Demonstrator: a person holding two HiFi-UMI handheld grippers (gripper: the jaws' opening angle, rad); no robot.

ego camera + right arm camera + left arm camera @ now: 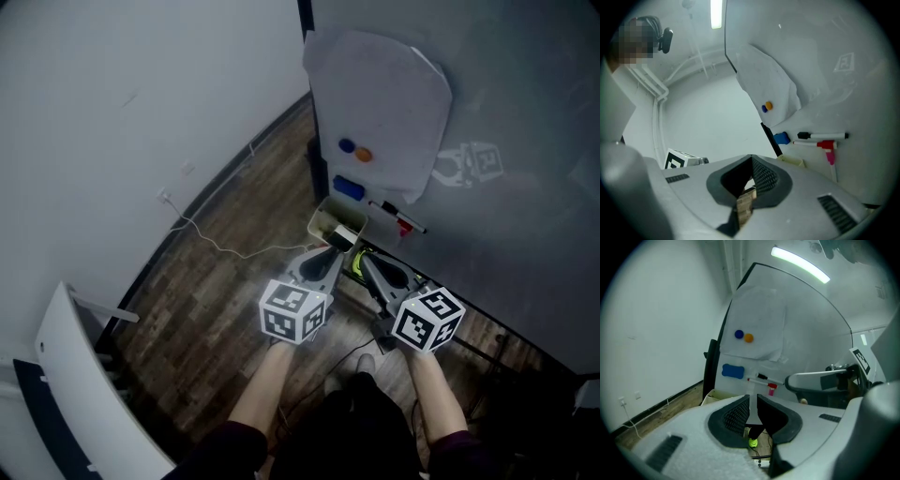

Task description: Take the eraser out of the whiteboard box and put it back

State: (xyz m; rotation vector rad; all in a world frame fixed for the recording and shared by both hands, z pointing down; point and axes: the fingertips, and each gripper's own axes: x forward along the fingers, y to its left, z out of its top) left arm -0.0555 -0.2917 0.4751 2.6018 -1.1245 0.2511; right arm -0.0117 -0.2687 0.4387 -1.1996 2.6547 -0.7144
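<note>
A blue eraser sticks to the whiteboard below a hanging paper sheet. Just under it a cream box is fixed at the board's lower edge. My left gripper is shut with nothing between its jaws, and its tips are at the box's near rim. My right gripper hangs to the right of the box, below the markers. Its jaws are together and hold nothing.
Blue and orange magnets pin the paper sheet. A red and a pink marker also hang on the board. A white cable crosses the wooden floor, and a yellow-green thing lies under the grippers. White furniture stands at lower left.
</note>
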